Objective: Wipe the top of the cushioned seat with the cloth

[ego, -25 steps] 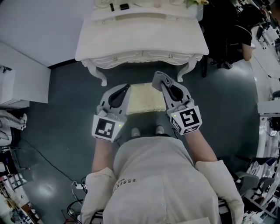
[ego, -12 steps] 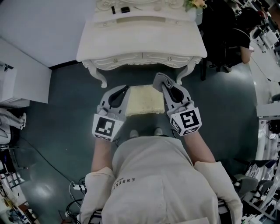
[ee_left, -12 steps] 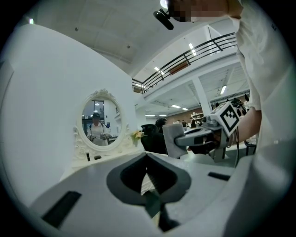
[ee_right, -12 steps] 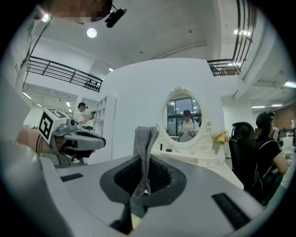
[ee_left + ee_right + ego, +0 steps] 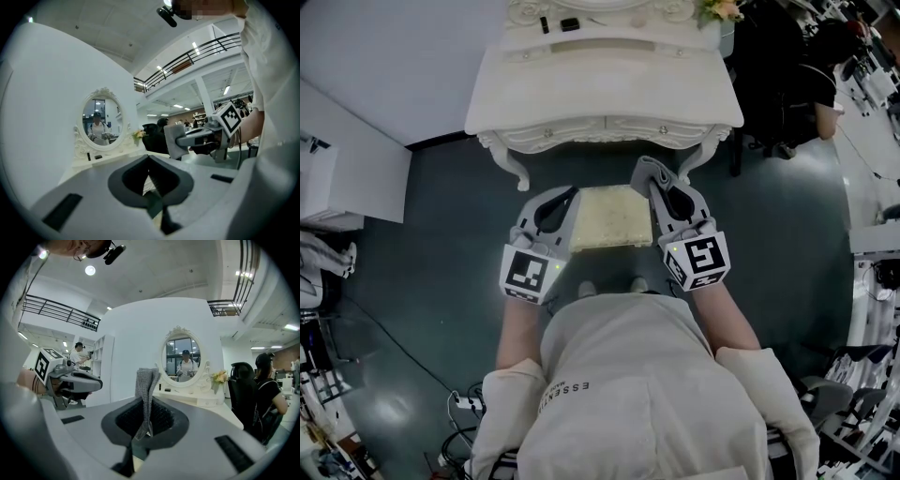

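Left of centre in the head view we are holding the left gripper (image 5: 566, 197) just beside the left edge of the cushioned seat (image 5: 609, 217). In the left gripper view its jaws are meeting at the tips and gripping nothing. A thin cream sliver is showing behind them, probably the seat, though the gap is too narrow for us to be sure. The seat is sitting in the middle of the frame, between our two grippers, on the dark floor (image 5: 441, 234) just below the front edge of the white dressing table (image 5: 605, 94). In the upper middle of the right gripper view, the table's oval mirror (image 5: 183, 357) is reflecting us, and a small bunch of flowers (image 5: 219, 377) is standing just to its right. Right of the seat in the head view we are holding the right gripper (image 5: 654, 184), whose jaws are pinching the grey cloth (image 5: 643, 171). In that gripper's own view the cloth is standing up out of the closed jaws as a narrow folded strip. From above it is hanging over the seat's upper right corner, and we cannot tell whether it is touching the cushion. At the far upper right a person (image 5: 821, 67) in dark clothes is sitting well apart from us.
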Demonstrator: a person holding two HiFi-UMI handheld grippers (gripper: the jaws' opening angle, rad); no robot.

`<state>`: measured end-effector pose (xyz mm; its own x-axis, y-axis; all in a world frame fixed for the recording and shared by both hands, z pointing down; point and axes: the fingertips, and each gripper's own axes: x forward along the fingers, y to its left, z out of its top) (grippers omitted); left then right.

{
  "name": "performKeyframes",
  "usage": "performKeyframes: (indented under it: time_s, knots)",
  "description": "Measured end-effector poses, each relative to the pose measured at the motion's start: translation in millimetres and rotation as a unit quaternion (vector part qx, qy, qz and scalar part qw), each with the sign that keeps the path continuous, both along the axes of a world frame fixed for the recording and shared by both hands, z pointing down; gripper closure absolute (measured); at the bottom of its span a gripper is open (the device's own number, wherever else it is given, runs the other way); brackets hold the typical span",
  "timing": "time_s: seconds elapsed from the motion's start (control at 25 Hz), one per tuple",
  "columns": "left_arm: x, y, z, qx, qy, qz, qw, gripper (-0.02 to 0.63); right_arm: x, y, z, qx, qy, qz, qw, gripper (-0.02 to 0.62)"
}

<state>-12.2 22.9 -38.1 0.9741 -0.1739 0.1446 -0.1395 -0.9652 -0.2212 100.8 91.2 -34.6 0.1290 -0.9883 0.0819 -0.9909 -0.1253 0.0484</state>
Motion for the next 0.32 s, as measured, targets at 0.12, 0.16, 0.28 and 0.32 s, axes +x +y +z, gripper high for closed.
performKeyframes:
  time_s: [0.12,0.16,0.28,0.32]
  knots:
    - [0.1,0.4,1.1,-0.01,0.0,-0.004,0.9999,0.604,-0.3,0.8,2.9,-0.003,-0.002,0.0,1.0,0.568]
    - [0.5,0.1,1.7,-0.003,0.0,0.0,1.0,0.604,-0.8,0.8,3.1,-0.004,-0.002,-0.001,1.0,0.568]
    - [2.0,-0.8,2.1,0.004,-0.002,0.007,1.0,0.606,-1.9,-0.4,2.1,-0.003,-0.001,-0.004,1.0,0.569]
    - [2.6,-1.0,1.9,0.002,-0.003,0.007,1.0,0.606,-2.0,-1.0,1.7,-0.003,-0.001,-0.005,1.0,0.568]
